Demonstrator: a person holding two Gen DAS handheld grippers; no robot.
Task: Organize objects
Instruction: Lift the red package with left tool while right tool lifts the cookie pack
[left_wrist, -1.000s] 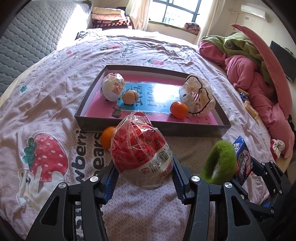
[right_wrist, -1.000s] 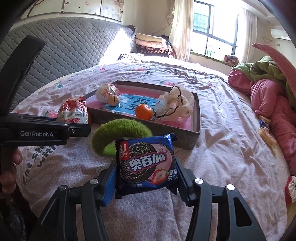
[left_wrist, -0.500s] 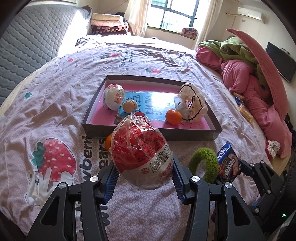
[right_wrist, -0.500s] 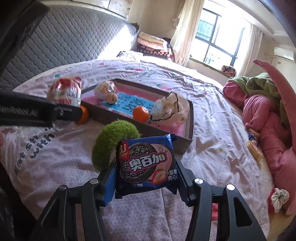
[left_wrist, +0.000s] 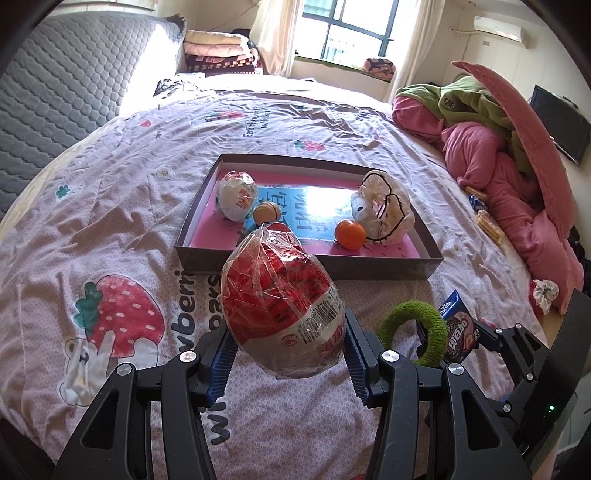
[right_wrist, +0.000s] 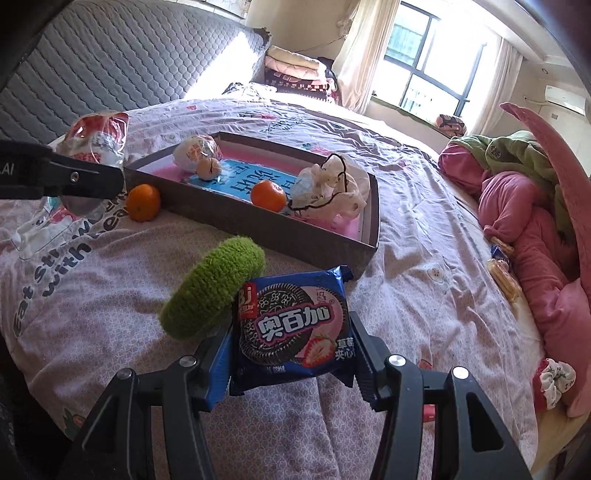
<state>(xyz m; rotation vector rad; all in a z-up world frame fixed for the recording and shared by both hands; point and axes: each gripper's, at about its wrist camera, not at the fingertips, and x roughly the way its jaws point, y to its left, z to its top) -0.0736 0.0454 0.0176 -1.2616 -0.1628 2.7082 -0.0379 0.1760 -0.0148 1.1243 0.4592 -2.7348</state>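
Note:
My left gripper (left_wrist: 286, 354) is shut on a red-and-white egg-shaped snack pack (left_wrist: 282, 306), held above the bedspread in front of the dark box (left_wrist: 306, 258). My right gripper (right_wrist: 291, 354) is shut on a blue cookie packet (right_wrist: 293, 328), with a green fuzzy ring (right_wrist: 212, 291) caught beside it; both show in the left wrist view, the packet (left_wrist: 460, 338) and the ring (left_wrist: 417, 328). The box (right_wrist: 258, 225) holds a white egg pack (left_wrist: 236, 197), a small ball (left_wrist: 266, 213), an orange (left_wrist: 350, 234) and a plastic bag (left_wrist: 384, 206).
A loose orange (right_wrist: 143, 202) lies on the bedspread by the box's near left corner. Pink and green bedding (left_wrist: 509, 162) is heaped at the right. A quilted headboard (left_wrist: 55, 81) stands at the left. A scrunchie (right_wrist: 556, 384) and small snack packs (right_wrist: 500, 273) lie near the right edge.
Both grippers have drawn back and up from the box, each keeping its load. The loose orange has become hidden behind the egg pack in the left wrist view.

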